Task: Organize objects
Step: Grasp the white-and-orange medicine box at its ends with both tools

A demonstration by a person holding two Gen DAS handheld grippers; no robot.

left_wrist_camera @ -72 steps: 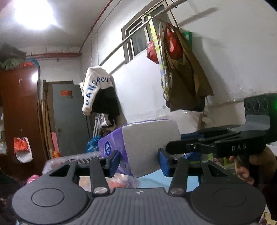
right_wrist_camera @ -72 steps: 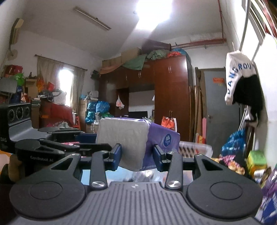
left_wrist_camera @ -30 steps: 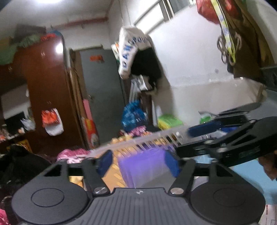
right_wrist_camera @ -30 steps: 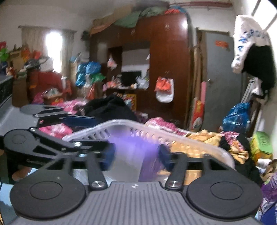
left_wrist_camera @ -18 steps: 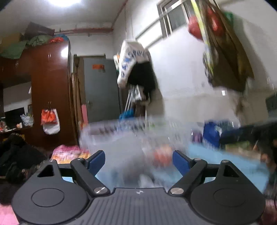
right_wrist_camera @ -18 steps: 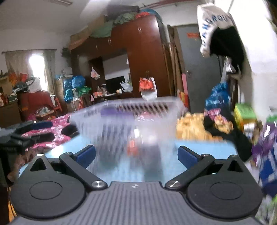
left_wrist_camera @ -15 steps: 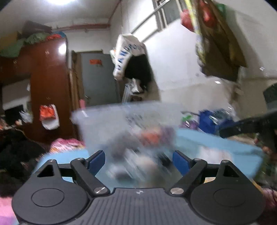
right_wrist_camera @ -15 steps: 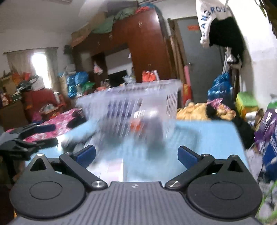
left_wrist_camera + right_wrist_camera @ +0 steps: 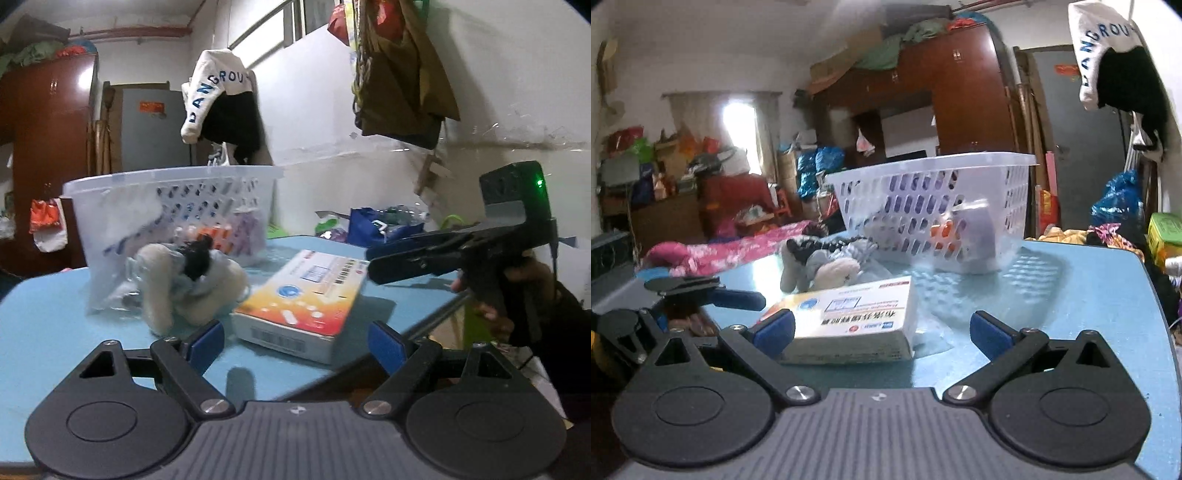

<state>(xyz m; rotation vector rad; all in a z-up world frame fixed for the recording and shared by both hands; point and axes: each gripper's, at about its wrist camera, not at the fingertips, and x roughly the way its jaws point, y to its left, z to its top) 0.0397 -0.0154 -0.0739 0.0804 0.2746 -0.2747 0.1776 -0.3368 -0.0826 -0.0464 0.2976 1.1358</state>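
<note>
Item 1, left gripper: jaws spread wide, nothing held; it is held low over the near edge of the blue table, facing the goods

Item 2, right gripper: jaws likewise spread wide and empty; its left pad is seen just beside the near corner of the box

Item 3, flat carton: laid flat on the table, white with an orange and yellow face, near the front edge. A barcode and a round blue emblem are seen on top; Chinese characters are printed along the side, too small to be read with confidence

Item 4, soft toy: cream and grey with a dark tuft, lying between the carton and the basket, touching or nearly touching both

Item 5, white basket: perforated plastic, upright at the far side of the table; purple, orange and grey goods are seen through its holes

Item 6, hung garment: lettering read in part as "ANGROU"

Risks noted: the carton is wide, so a grip across its breadth may slip or be refused by the jaws; it could be pushed off the near edge. The toy's limp body may be snagged on the basket rim
</note>
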